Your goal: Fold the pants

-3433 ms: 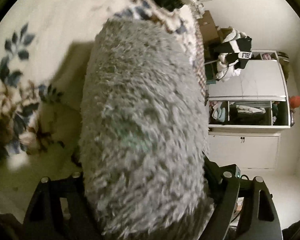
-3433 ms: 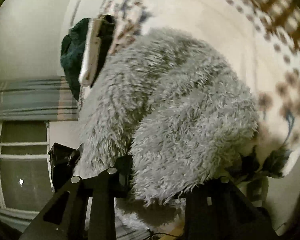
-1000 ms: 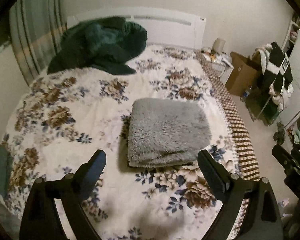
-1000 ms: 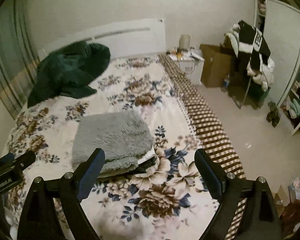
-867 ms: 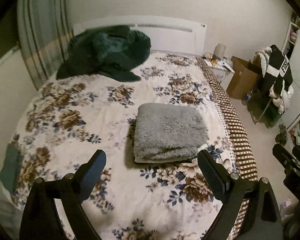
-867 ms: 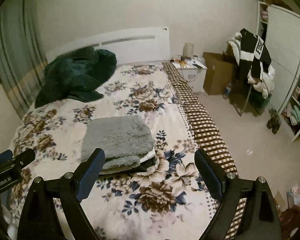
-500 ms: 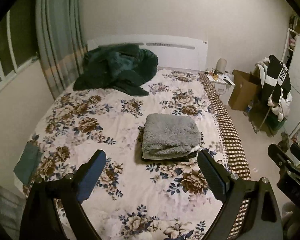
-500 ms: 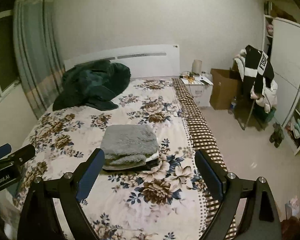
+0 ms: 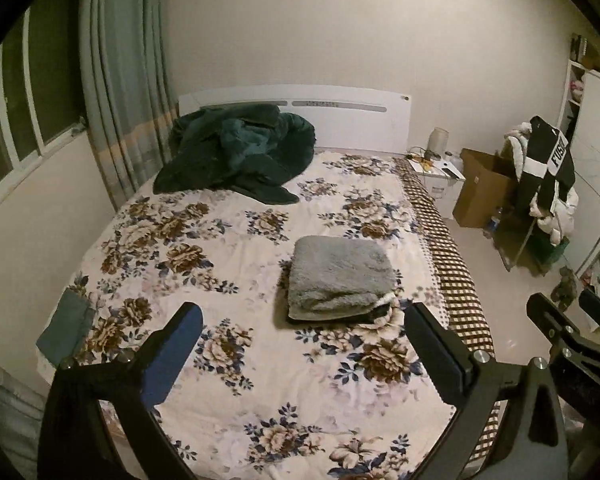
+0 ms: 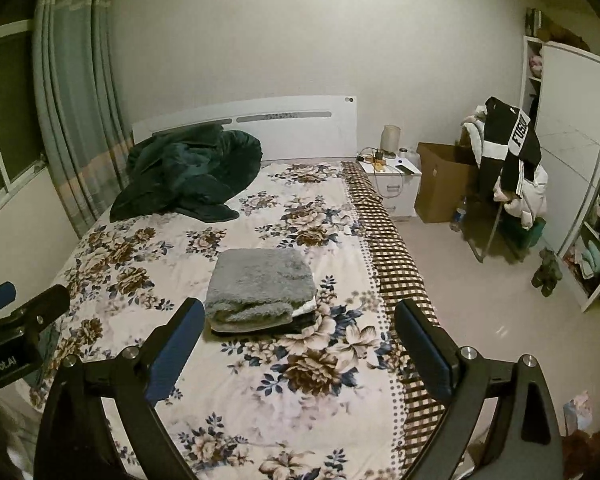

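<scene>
A bed [image 9: 260,380] with a floral cover is filling most of both views, its white headboard [image 9: 340,120] standing against the far wall. A heap of dark green bedding [image 9: 236,152] is lying at the head end, on the side toward the curtain [image 9: 120,80]. The grey fluffy pants [image 9: 340,276] are sitting folded into a thick rectangle on the cover, near the checked edge of the bed and well apart from both grippers; the right wrist view is showing white and dark layers [image 10: 304,312] poking out beneath the grey fold, which the left wrist view shows only as a thin dark edge. The right wrist view is also taking in more of the floor, a wardrobe [image 10: 572,160], a brown cardboard box [image 10: 440,176] and a white nightstand [image 10: 396,184]. The left wrist view is showing a small teal cloth [image 9: 66,328] hanging at the bed's curtain-side edge. The left gripper [image 9: 300,340] is hovering above the foot of the bed with its jaws spread wide and holding nothing. The right gripper [image 10: 296,336] is doing likewise, jaws wide apart and bare.
</scene>
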